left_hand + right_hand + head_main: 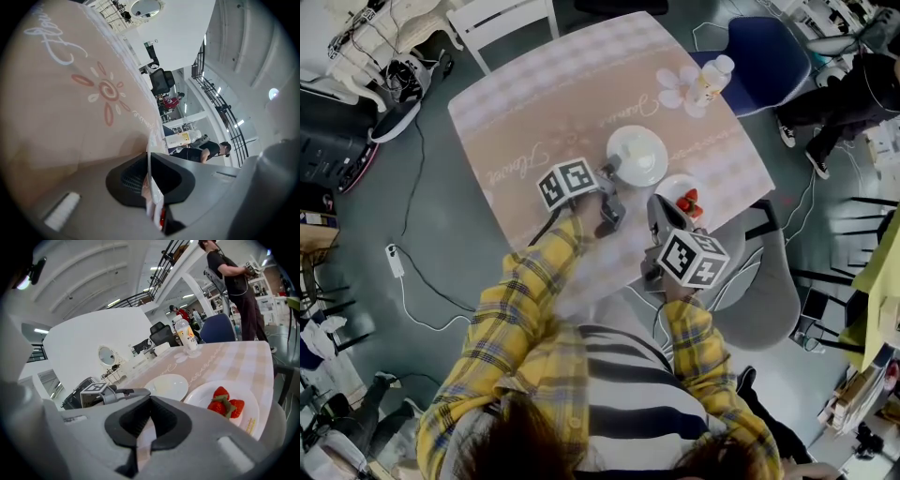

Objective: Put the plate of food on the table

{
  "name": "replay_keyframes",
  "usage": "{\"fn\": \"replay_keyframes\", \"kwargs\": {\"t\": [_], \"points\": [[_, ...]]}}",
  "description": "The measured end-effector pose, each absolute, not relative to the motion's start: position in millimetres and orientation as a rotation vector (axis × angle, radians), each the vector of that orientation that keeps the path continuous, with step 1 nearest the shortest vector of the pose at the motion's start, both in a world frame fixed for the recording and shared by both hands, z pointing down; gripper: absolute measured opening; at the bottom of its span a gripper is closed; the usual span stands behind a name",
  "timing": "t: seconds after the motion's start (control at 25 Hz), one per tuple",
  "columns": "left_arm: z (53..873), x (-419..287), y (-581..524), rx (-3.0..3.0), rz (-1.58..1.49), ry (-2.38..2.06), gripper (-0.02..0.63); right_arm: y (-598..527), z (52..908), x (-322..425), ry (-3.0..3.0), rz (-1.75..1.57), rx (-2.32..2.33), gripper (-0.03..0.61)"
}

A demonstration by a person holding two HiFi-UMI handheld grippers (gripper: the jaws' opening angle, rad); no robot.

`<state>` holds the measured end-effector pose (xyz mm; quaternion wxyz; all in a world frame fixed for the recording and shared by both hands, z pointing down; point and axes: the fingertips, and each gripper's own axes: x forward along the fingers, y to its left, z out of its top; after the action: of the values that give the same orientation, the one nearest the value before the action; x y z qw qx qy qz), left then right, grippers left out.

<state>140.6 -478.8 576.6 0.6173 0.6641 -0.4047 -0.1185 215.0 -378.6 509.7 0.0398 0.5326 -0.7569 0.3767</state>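
A white plate with strawberries [682,200] [224,405] lies on the pink-clothed table [553,103] near its front right corner. My right gripper [660,210] [149,401] hovers just left of that plate, its jaws shut with nothing in them. An empty white plate [637,155] [166,386] sits beside it toward the table's middle. My left gripper [607,174] [149,157] reaches this plate's left rim. In the left gripper view its jaws are shut on a thin white edge, which looks like that rim.
A bottle with a yellow label [712,79] [186,337] stands at the far right corner of the table. A blue chair [764,56] is behind it and a grey chair [769,281] at the right. A person [234,282] stands beyond. Cables lie on the floor at left.
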Motion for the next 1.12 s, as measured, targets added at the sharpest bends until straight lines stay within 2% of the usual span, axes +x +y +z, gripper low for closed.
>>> {"fn": "replay_keyframes", "kwargs": {"t": [0.48,0.64,0.96,1.12], "points": [[576.8,150.2,-476.0,1.731,0.067,-0.848,0.042,-376.8,514.9,211.4,-2.309,1.158,1.614,-0.005],[579.0,152.7,-469.9,1.81,0.22,-0.814,0.083,-377.6,516.8,210.0,-2.3,1.136,1.6,-0.005],[585.1,152.3,-461.8,2.113,0.727,-0.867,0.149,-375.1,520.1,204.1,-2.305,1.163,1.571,-0.005],[583.9,149.3,-466.2,2.181,0.849,-0.917,0.19,-374.3,519.4,205.2,-2.305,1.165,1.573,-0.005]]}}
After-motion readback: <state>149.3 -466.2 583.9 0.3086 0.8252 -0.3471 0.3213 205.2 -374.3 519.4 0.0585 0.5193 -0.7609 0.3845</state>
